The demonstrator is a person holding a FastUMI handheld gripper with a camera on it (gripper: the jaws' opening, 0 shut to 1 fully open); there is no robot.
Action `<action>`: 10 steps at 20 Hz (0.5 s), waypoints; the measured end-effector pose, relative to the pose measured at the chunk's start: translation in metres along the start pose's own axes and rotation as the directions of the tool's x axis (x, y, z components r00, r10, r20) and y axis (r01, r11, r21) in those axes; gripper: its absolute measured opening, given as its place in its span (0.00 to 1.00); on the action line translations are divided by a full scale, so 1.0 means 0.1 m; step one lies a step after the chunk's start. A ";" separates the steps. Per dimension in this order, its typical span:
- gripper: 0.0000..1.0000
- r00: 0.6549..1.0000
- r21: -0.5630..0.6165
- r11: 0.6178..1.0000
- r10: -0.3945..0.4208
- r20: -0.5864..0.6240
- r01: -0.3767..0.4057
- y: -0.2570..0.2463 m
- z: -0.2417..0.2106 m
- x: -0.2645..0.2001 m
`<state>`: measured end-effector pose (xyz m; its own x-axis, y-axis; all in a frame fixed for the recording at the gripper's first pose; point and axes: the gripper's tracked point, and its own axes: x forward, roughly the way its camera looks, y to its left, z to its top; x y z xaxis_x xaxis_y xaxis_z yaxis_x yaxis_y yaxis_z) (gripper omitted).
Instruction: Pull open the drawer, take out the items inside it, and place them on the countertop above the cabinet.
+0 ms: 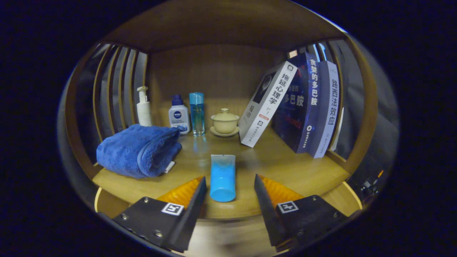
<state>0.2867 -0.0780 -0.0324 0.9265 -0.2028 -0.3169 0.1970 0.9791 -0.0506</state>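
Between our tongs, whose fingers stand spread and touch nothing, lies a blue plastic tube on the wooden countertop. We judge this item delivered; whether more wait in the drawer we cannot tell.

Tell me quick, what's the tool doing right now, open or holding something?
Tool: open, holding nothing; the blue tube lies on the countertop between its fingers, untouched.

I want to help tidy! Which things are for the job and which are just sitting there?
For the job: blue tube, between the fingers of the open gripper; countertop.
Just there: blue towel, pump bottle, white bottle, blue bottle, lidded cup, three books.
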 end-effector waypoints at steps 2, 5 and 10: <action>0.86 1.000 -0.019 1.000 -0.003 -0.001 0.003 -0.03 -0.01 -0.15; 1.00 1.000 -0.009 1.000 0.006 0.015 -0.006 -0.05 0.01 -0.44; 1.00 0.998 -0.010 0.999 0.040 0.058 -0.039 -0.09 0.07 -1.03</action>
<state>0.1920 -0.0665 0.0071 0.9506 -0.1643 -0.2636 0.1573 0.9864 -0.0474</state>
